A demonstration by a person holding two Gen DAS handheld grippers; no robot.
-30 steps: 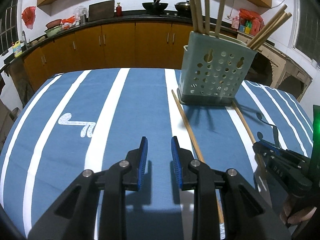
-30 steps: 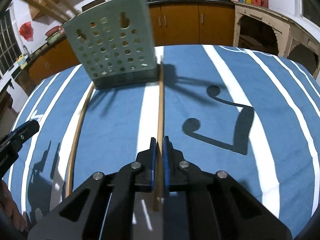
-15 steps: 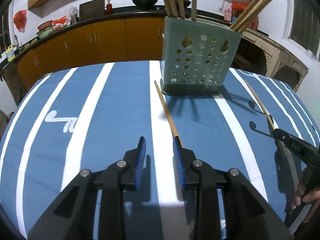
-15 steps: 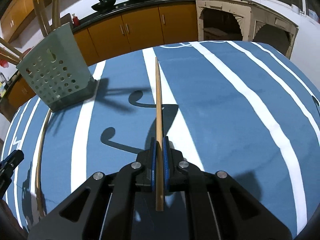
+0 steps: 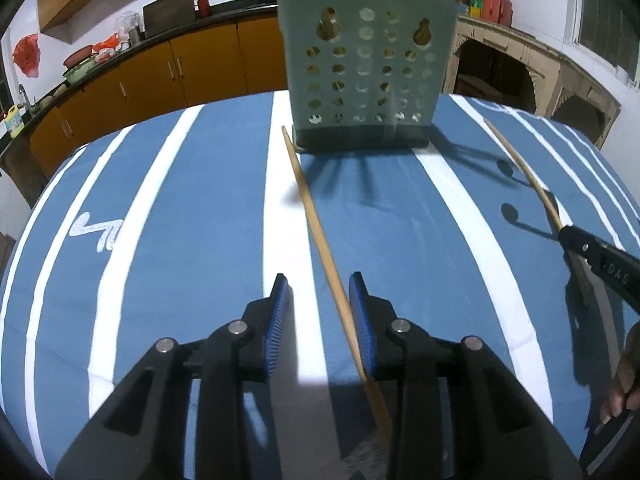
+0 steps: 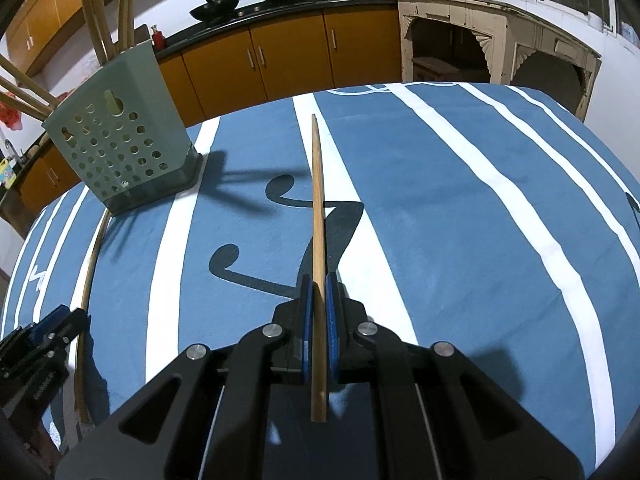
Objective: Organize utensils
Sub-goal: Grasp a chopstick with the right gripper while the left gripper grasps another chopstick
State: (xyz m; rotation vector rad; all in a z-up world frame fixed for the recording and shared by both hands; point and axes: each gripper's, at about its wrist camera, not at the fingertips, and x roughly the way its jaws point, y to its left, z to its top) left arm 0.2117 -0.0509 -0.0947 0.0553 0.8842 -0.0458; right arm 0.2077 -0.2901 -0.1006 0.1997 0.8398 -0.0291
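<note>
- Left wrist view: the left gripper (image 5: 318,292) is standing released, its jaws parted around a chopstick on the cloth (image 5: 316,224), which is lying against the right pad and running ahead toward the green holder (image 5: 362,76) on the striped tablecloth (image 5: 200,208).
- Right wrist view: the right gripper (image 6: 319,292) is gripping a second chopstick (image 6: 318,208), clenched on it, tip pointing ahead; the holder is sitting ahead to its left.
</note>
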